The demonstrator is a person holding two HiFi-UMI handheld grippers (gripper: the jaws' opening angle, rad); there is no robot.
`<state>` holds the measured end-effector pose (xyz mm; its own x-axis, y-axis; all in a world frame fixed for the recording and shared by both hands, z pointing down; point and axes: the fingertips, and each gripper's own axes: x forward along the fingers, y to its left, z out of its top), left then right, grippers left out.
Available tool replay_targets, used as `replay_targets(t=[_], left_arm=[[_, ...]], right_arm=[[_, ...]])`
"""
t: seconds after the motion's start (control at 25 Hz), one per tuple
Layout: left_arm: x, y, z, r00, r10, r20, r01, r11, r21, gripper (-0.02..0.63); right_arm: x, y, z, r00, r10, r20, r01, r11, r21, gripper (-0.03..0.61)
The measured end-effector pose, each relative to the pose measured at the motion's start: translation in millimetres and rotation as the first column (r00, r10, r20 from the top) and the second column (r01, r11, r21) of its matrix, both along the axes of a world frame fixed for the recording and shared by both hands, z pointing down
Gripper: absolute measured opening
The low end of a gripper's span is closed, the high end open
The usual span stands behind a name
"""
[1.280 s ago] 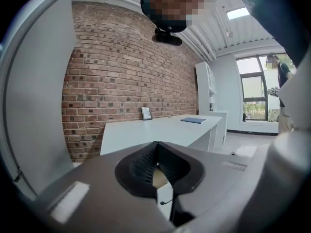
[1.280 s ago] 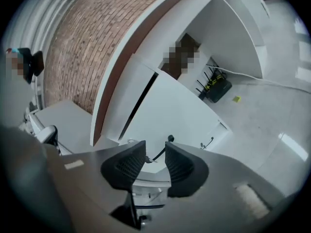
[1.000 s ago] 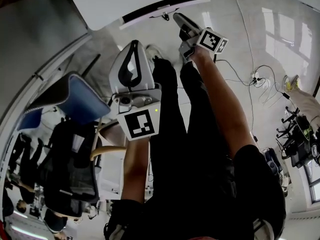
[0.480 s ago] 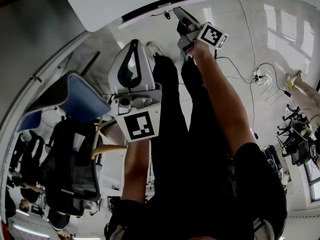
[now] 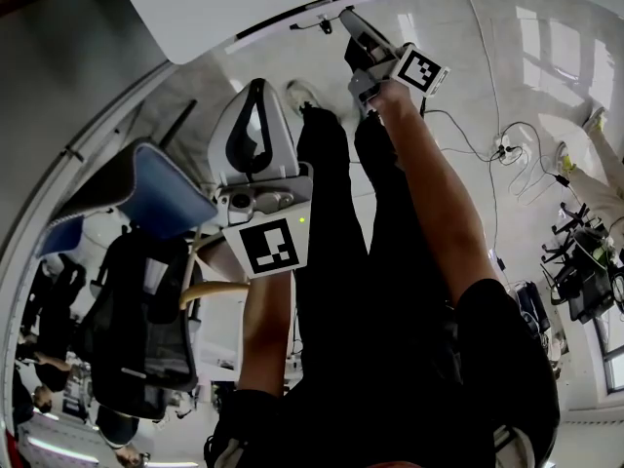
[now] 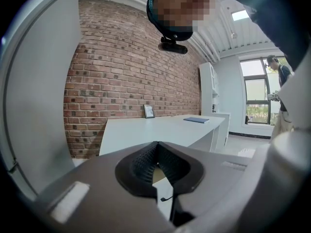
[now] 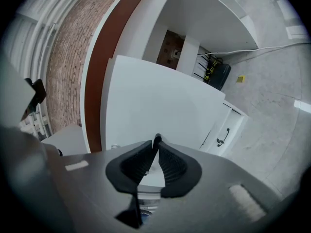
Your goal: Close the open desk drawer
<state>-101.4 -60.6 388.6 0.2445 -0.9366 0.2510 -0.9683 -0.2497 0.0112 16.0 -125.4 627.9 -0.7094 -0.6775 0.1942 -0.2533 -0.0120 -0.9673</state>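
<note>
The white drawer front (image 5: 292, 16) with its dark strip lies at the top of the head view, and it fills the right gripper view as a white panel (image 7: 160, 101). My right gripper (image 5: 347, 19) reaches out to it at arm's length. Its jaws are closing, and the tips pinch a small dark drawer handle (image 7: 156, 139) between them. My left gripper (image 5: 261, 91) is held back over my legs, apart from the drawer. It is shut with nothing in it, and its pads (image 6: 146, 161) meet.
A blue and black office chair (image 5: 146, 203) stands close on the left. Cables (image 5: 502, 149) trail over the floor on the right. A white cabinet with a black handle (image 7: 221, 136) sits low beside the desk. A long white desk (image 6: 160, 130) runs along a brick wall.
The right gripper has edged a little further up toward the drawer front. The left gripper has stayed where it was.
</note>
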Motion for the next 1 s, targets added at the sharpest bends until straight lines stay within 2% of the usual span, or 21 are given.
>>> replay_targets(t=[0.16,0.4,0.64,1.0], left_arm=[[-1,0,-1,1.000,-0.008,-0.005,0.008,1.000,0.003,0.017],[-4,-3,-2,1.000,-0.016,-0.011,0.016,1.000,0.007,0.017],[-6,-3,3,1.000,-0.016,-0.007,0.016,1.000,-0.008,0.017],[-10,-2,6,0.999,-0.027,-0.017,0.027,1.000,-0.016,0.017]], right_arm=[[-1,-11,-4,1.000,-0.009,-0.020,0.009,1.000,0.028,0.049],[-6,-29,0,0.999,-0.027,-0.040,0.028,0.999,0.024,0.049],[-15,-54,-7,1.000,0.000,0.002,0.000,0.999,0.045,0.049],[-20,-70,-3,1.000,-0.014,-0.012,0.015,0.999,0.047,0.049]])
